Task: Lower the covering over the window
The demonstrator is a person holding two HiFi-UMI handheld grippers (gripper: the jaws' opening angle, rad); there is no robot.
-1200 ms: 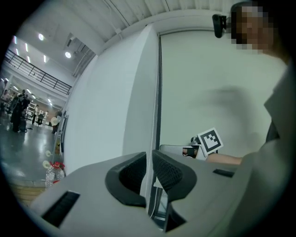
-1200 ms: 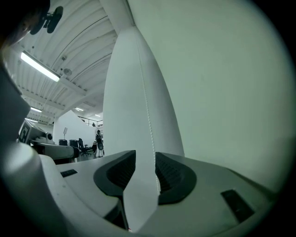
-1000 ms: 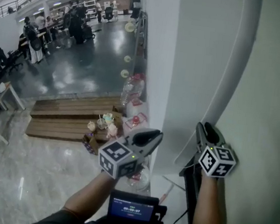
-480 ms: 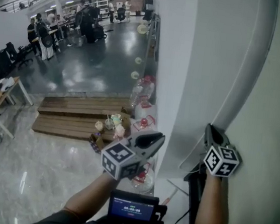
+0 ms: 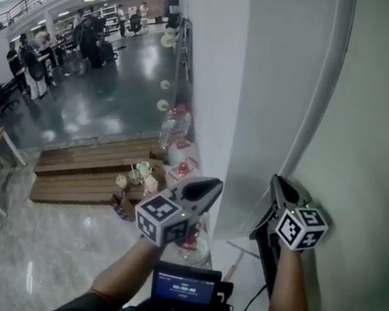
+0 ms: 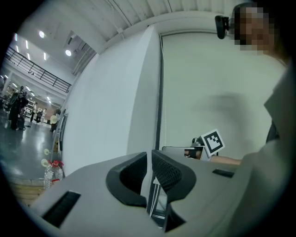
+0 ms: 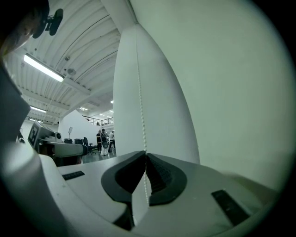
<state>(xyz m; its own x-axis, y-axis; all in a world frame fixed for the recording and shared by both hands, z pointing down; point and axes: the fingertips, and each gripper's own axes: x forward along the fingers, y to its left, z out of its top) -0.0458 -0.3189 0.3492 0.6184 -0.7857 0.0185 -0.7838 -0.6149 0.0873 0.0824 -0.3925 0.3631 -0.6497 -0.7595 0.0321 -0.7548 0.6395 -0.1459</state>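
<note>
A pale roller blind [image 5: 372, 138] covers the wall at the right, beside a white column [image 5: 273, 90]. Its white bead chain [image 7: 140, 92] hangs down in front of the column [image 7: 152, 92]. My right gripper [image 7: 146, 155] is shut on that chain; its jaws have just been closing with the chain between them. In the head view the right gripper [image 5: 280, 185] sits at the blind's left edge. To its left my left gripper [image 5: 213, 186] is held level. Its jaws [image 6: 149, 155] are together with nothing between them. It points at the column edge.
Large water bottles [image 5: 174, 124] and cups [image 5: 136, 174] stand by wooden steps [image 5: 87, 166] at the foot of the wall. A black stand [image 5: 266, 244] is under my right arm, and a small screen [image 5: 185, 286] sits at my chest. People stand far off in the hall [image 5: 90, 33].
The head view has swung slightly. The right gripper has stayed at the blind's edge and dipped a little; its jaws look narrower. The left gripper has hardly moved.
</note>
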